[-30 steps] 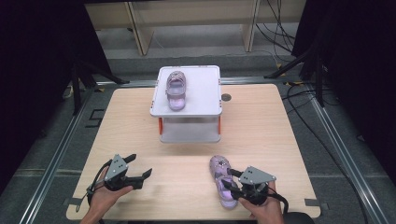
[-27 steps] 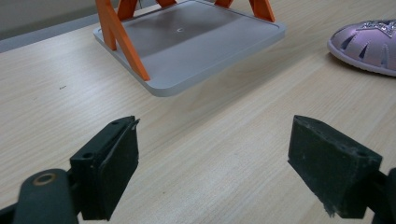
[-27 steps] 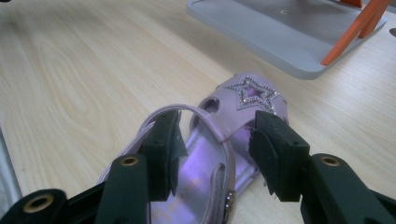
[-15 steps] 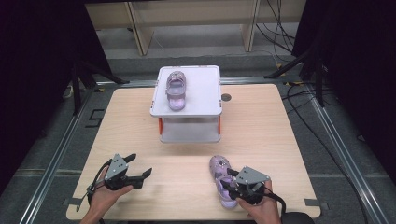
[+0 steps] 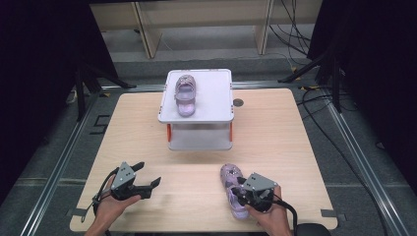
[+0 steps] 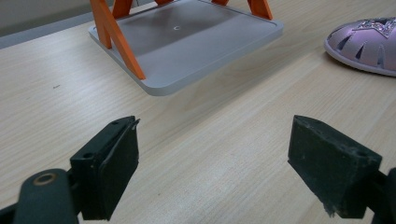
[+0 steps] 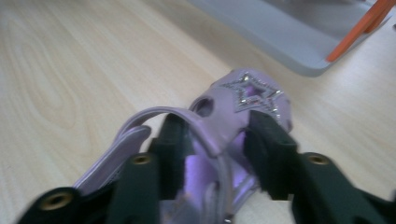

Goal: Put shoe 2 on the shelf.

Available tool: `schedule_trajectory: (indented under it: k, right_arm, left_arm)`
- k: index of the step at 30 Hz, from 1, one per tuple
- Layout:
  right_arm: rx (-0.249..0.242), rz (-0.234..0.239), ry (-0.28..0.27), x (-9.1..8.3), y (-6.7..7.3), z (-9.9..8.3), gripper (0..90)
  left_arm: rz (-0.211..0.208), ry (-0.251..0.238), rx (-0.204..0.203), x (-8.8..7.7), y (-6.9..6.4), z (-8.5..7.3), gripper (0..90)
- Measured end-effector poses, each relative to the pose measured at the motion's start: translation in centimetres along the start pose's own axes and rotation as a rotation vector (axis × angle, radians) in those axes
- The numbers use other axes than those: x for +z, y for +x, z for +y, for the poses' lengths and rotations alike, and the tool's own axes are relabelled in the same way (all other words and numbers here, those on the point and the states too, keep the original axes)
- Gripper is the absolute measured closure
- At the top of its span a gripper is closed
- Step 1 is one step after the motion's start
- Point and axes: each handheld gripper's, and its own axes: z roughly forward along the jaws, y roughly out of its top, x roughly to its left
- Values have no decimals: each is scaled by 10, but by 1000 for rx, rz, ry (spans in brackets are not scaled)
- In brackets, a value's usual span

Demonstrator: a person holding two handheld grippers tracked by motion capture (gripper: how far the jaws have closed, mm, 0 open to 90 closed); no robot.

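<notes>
1. Rack (image 5: 199,115) stands mid-tabletop (image 5: 133,128), far half; blocks straight reach thru centre.
2. Bare lanes L & R of rack.
3. Wide open strip btw left tool (image 5: 147,179) & near shoe (image 5: 235,189).
</notes>
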Motion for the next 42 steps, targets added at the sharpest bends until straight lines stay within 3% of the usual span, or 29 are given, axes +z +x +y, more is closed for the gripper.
schedule_trajectory:
  k: [3,8,11,15,18,19,20,24,27,36,39,42]
  right_arm:
    - [19,5,-5,-1,-2,0,686]
    - [-2,-30,-42,-4,-6,3,788]
    - [15,-21,-62,-7,-10,4,826]
    - [31,0,-95,-9,-12,8,833]
    - [10,-2,-108,-11,-11,13,833]
    - [-18,-11,-123,-12,-13,14,833]
    - [4,-6,-120,-13,-12,15,833]
    - [13,-10,-142,-18,-15,22,833]
    - [0,-25,-164,-21,-18,28,833]
    - [-10,-23,-205,-29,-25,46,833]
    - [-41,-28,-228,-34,-28,55,833]
    - [-14,-20,-244,-37,-29,63,833]
  left_arm:
    - [2,-12,-2,2,0,0,159]
    - [-2,-14,3,2,0,0,159]
    - [3,-4,17,1,1,0,159]
    - [-1,-11,1,0,1,-1,160]
    - [-2,-9,6,-1,2,1,159]
    - [7,-6,-4,-2,1,0,160]
    - [7,-3,-1,-2,0,0,160]
    - [-3,-8,10,-1,2,0,160]
    - [4,-15,-10,-1,1,-1,160]
    - [14,-4,-16,-3,2,-1,162]
    - [14,-3,-16,-3,2,-1,162]
    - [10,-12,-9,-2,3,-1,162]
